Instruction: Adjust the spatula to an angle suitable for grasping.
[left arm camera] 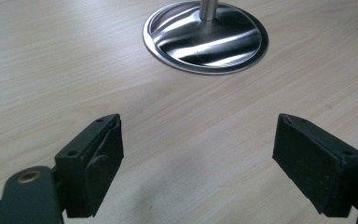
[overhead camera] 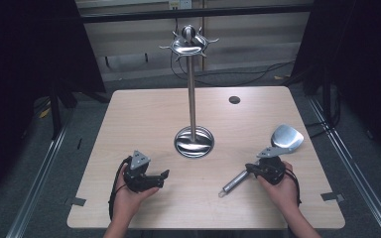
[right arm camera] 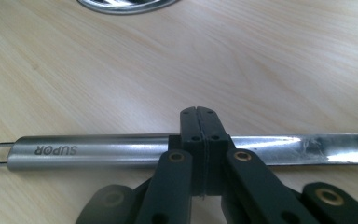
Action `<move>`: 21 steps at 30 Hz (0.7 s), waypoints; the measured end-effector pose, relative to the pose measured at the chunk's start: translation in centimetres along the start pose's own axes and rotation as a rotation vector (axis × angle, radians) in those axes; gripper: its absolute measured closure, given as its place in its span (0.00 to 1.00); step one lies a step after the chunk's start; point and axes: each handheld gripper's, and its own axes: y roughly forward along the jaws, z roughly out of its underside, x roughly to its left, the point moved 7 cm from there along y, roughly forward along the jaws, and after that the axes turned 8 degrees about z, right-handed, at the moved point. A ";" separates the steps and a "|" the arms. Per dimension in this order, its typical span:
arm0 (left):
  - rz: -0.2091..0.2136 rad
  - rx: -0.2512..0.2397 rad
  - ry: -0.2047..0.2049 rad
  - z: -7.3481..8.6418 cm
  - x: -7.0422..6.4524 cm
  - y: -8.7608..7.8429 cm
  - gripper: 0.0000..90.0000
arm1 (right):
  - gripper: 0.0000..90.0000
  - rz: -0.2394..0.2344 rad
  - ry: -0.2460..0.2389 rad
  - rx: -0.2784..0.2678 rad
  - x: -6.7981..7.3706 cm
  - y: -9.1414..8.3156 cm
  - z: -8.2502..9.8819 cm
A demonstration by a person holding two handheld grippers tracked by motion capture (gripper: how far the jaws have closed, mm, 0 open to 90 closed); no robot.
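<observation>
A steel spatula (overhead camera: 278,144) lies flat on the wooden table (overhead camera: 144,114) at the right, its blade toward the far right and its hanging loop toward me. In the right gripper view its handle (right arm camera: 98,150), marked SUPOR, runs across behind the jaws. My right gripper (overhead camera: 252,168) (right arm camera: 199,114) is shut, pads pressed together with nothing between them, just over the middle of the handle. Near the front left, my left gripper (overhead camera: 162,177) (left arm camera: 198,163) stands open over bare wood. A tall steel utensil stand (overhead camera: 192,99) with hooks at its top rises from a round base (left arm camera: 205,39) at the table's middle.
A small dark round hole (overhead camera: 234,99) is set in the table's far right part. Black curtains hang at both sides, and cables lie on the floor behind the table. Bare wood stretches between the two grippers and along the left side.
</observation>
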 end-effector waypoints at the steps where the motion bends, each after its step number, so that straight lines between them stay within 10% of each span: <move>1: 0.003 0.004 0.003 0.1 0.0 0.0 0.18 | 1.00 0.001 -0.004 -0.004 0.2 0.2 -0.2; 21: -0.029 -0.010 -0.024 1.0 0.7 -1.7 0.18 | 1.00 0.016 -0.004 -0.006 3.3 4.8 -4.7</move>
